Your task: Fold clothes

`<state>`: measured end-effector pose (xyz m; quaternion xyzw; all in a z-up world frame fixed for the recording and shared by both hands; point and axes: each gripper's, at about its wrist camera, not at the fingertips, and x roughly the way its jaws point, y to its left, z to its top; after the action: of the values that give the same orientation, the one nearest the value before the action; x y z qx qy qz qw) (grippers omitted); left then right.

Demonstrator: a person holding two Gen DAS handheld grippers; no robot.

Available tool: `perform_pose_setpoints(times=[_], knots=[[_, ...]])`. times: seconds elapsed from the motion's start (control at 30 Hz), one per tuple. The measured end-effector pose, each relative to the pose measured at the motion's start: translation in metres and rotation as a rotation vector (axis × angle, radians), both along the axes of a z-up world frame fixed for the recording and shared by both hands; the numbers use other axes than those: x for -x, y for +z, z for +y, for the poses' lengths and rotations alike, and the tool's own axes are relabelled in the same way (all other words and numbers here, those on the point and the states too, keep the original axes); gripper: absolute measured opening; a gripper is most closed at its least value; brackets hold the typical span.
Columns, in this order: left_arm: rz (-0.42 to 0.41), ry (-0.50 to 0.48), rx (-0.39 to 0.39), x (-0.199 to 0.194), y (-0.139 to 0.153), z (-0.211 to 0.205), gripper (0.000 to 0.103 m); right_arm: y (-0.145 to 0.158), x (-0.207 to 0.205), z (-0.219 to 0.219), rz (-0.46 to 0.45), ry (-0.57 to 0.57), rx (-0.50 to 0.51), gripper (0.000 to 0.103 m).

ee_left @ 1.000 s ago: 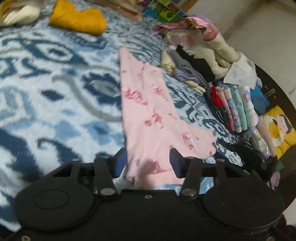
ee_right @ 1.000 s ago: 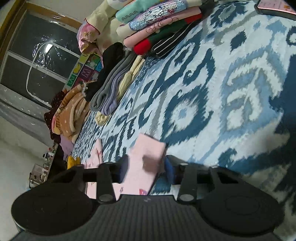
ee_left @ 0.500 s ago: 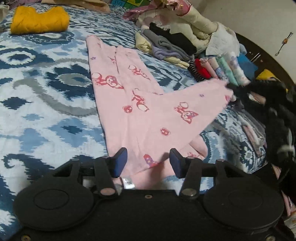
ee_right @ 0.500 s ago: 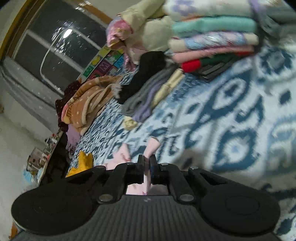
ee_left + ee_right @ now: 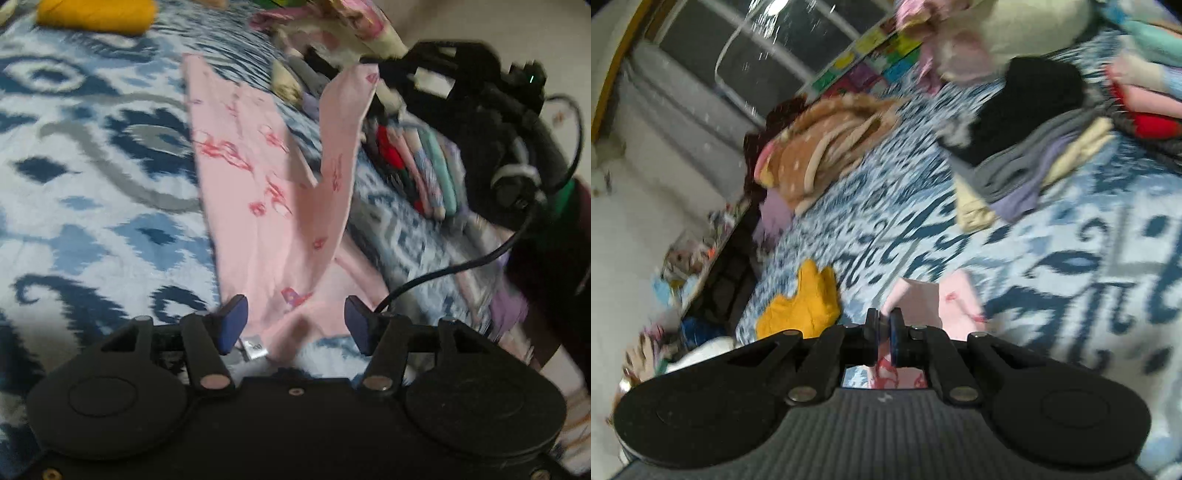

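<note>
Across the whole near ground spreads a blue, white and grey patterned bedspread [image 5: 92, 192]; pink printed trousers [image 5: 251, 192] lie along it, running from near to far. Far left on the bedspread sits a folded mustard-yellow garment [image 5: 96, 16]; along the right edge stand a row of folded clothes [image 5: 424, 173] and, further off, a looser heap in grey, black and cream [image 5: 1027, 155]; a brown spotted blanket [image 5: 827, 144] is bundled at the far side below a dark window [image 5: 746, 48].

Over the near end of the trousers hangs the left gripper [image 5: 291, 321], its jaws spread and opening, with the waistband and its white label [image 5: 255, 347] lying between them but apart from the pads; the right gripper [image 5: 884, 332] is pressed together on the cuff of one trouser leg, and that leg rises off the bedspread as a slack pink band towards the far right.

Both views are smeared by motion; the print on the trousers is only red blurs; the right gripper in the left view is a dark shape with a trailing black cable [image 5: 480, 258], its tips hard to make out.
</note>
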<state>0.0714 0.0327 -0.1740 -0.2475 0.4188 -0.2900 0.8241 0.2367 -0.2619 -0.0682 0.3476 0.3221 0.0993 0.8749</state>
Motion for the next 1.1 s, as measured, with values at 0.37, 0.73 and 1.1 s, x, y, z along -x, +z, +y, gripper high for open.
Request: perform_pose_setpoints(times=[0.37, 0.73, 1.1], knots=[[0.089, 0.189, 0.203, -0.014, -0.007, 0.053, 0.058, -0.014, -0.041, 0.055, 0.004, 0.098, 0.158, 0.054], [0.036, 0.241, 0.101, -0.03, 0.002, 0.054, 0.058, -0.029, 0.083, 0.021, -0.023, 0.245, 0.183, 0.054], [-0.01, 0.215, -0.081, -0.075, 0.022, 0.038, 0.058, -0.075, 0.171, -0.016, 0.036, 0.18, 0.23, 0.054]])
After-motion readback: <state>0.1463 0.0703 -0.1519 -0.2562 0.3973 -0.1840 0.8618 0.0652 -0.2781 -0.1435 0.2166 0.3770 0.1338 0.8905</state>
